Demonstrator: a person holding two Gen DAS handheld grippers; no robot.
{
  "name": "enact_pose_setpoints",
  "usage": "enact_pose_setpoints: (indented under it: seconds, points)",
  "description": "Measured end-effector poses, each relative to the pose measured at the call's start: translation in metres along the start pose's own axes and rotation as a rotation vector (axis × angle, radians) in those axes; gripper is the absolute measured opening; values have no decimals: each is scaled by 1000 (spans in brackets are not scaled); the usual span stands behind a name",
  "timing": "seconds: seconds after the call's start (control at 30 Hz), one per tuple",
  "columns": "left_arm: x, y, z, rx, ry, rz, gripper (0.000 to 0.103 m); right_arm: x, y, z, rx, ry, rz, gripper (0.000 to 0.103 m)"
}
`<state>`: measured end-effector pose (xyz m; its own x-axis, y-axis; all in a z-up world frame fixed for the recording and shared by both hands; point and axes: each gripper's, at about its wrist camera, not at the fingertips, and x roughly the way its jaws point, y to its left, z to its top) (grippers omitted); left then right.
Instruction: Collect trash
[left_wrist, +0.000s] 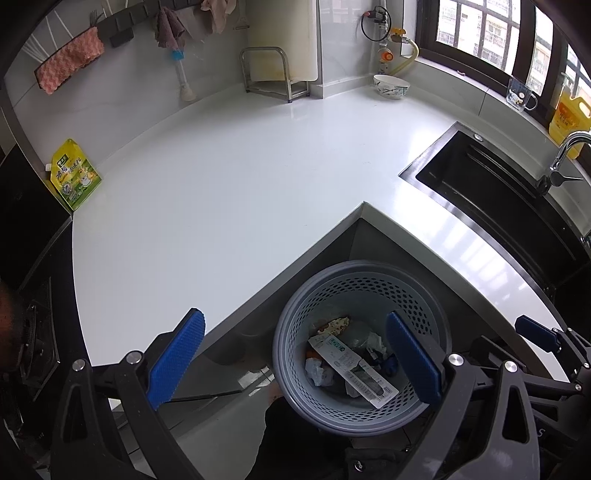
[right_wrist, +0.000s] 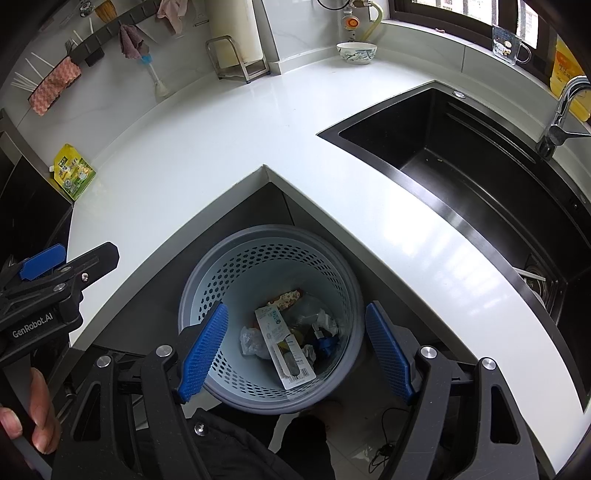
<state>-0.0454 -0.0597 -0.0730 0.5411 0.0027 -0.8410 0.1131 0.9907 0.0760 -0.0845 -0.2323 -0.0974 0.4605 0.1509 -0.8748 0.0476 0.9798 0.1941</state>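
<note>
above the trash basket (left_wrist: 364, 347) (rubbish inside), left claw (left_wrist: 295, 363) and right claw (right_wrist: 295, 352) both spread wide, holding nothing

A white L-shaped counter (left_wrist: 240, 192) carries a yellow-green pouch (left_wrist: 75, 173) at its left edge, a metal rack (left_wrist: 269, 74) and a patterned bowl (left_wrist: 391, 85) along the back wall, with a black sink (left_wrist: 491, 192) set in its right side.

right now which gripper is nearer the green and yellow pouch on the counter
Left. The left gripper sits open over the counter corner and bin, on the green and yellow pouch side; the right gripper is open farther toward the sink.
</note>
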Motion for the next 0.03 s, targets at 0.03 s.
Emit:
enact_pose_setpoints:
  seconds: [0.03]
  points:
    - [0, 0, 0, 1, 1, 1, 96, 0, 0, 0, 0, 0, 0, 74]
